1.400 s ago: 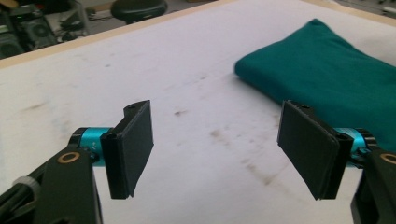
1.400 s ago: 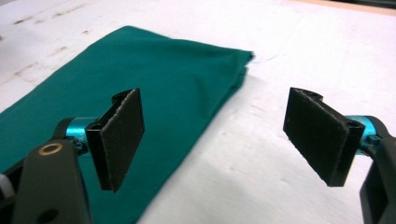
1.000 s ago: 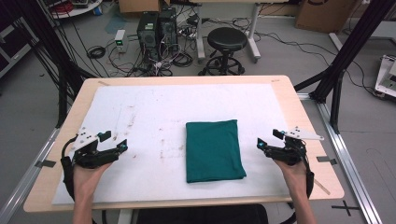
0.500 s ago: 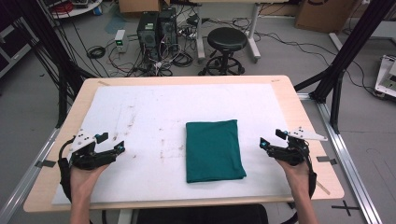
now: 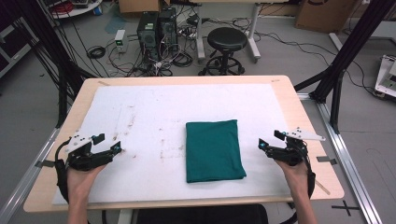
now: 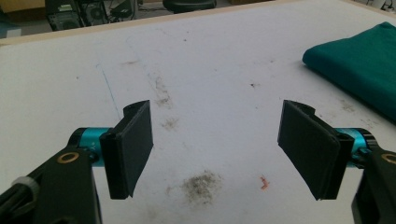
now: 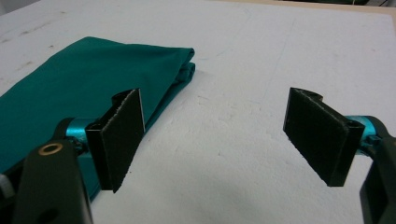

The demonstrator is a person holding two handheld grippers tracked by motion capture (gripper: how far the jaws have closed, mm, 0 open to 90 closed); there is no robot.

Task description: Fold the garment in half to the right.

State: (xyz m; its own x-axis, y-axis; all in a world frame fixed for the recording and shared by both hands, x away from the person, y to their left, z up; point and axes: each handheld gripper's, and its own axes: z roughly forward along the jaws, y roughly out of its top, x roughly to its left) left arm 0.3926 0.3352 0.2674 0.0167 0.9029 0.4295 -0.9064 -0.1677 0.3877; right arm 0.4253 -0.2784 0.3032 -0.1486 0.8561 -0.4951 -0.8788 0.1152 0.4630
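Both claws have been drawn slightly back toward the near edge since the earlier frames, and the left claw (image 5: 106,143) and the right claw (image 5: 270,140) are now held with jaws spread wide and nothing between them. Between them, apart from both, the dark green cloth (image 5: 213,150) is laid flat, folded into a neat rectangle with layered edges. The table (image 5: 299,112) is covered with a stained white sheet (image 5: 154,116); behind it a black stool (image 5: 227,39), computer towers (image 5: 156,28) and cables are seen on the grey floor.

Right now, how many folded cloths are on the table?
1: a green folded cloth lies on the white mat, between the left gripper and the right gripper.
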